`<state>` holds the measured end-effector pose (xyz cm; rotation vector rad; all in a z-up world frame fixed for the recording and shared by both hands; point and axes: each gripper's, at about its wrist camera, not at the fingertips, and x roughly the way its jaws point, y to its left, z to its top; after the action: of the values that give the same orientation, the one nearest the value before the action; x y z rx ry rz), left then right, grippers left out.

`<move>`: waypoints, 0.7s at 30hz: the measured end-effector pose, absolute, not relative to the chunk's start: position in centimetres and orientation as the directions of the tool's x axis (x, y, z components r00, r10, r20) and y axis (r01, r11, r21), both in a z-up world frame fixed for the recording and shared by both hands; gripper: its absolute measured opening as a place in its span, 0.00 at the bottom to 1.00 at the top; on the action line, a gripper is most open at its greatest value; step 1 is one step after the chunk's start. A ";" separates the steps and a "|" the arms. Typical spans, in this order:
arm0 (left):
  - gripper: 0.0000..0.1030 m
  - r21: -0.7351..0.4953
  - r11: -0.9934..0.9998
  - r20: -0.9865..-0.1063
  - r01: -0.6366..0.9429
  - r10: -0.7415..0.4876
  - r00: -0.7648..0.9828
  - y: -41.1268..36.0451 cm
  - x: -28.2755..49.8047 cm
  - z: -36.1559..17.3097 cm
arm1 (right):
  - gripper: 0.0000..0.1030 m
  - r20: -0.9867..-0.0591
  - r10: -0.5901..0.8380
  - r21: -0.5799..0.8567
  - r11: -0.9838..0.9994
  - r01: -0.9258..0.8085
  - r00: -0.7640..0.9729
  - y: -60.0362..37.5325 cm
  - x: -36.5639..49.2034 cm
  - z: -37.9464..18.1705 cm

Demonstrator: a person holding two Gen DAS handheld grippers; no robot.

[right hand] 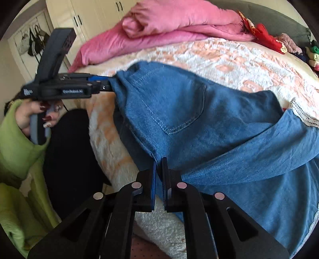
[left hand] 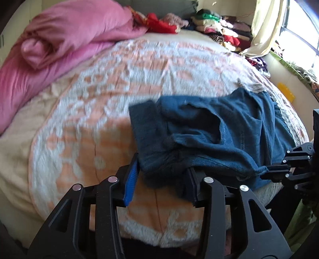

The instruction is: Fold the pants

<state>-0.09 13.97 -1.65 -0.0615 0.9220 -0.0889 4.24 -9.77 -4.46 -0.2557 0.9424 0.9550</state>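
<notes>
Blue denim pants [left hand: 219, 123] with a fleecy lining lie bunched at the near right part of the bed. In the right wrist view the pants [right hand: 179, 109] show a back pocket, stretched between both grippers. My left gripper [left hand: 162, 165] has a thick wad of the waist edge between its blue pads, which stand partly apart. Seen from the right, the left gripper [right hand: 110, 83] pinches the cloth to a point, held by a hand [right hand: 39, 115] in a green sleeve. My right gripper [right hand: 159, 161] is shut on a fold of the denim. It also shows at the right edge, the right gripper [left hand: 265, 171], clamped on the hem.
An orange-and-white blanket [left hand: 119, 79] covers the bed. A rolled pink quilt [left hand: 59, 39] lies along the far left. Piles of folded clothes [left hand: 219, 25] sit at the back by a curtain and window [left hand: 299, 29]. White wardrobe doors [right hand: 95, 12] stand behind.
</notes>
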 end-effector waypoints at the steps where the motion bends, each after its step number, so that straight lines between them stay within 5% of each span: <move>1: 0.35 -0.113 0.993 -0.795 0.044 -0.117 0.595 14.4 -0.5 -1.6 | 0.05 -0.782 0.579 0.198 0.581 -0.789 0.230 -9.7 4.1 -4.5; 11: 0.31 -0.202 0.976 -0.718 0.088 -0.208 0.664 13.1 -2.9 2.8 | 0.08 -0.788 0.581 0.212 0.566 -0.797 0.203 -9.7 3.4 -4.9; 21: 0.29 -0.104 0.988 -0.813 0.115 -0.151 0.562 9.7 0.7 -3.1 | 0.22 -0.735 0.620 0.195 0.580 -0.791 0.274 -11.2 2.8 -1.3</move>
<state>0.67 9.67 -3.06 -0.0412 0.9609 -0.1567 2.77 -11.18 -1.33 -0.2265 0.8722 0.9595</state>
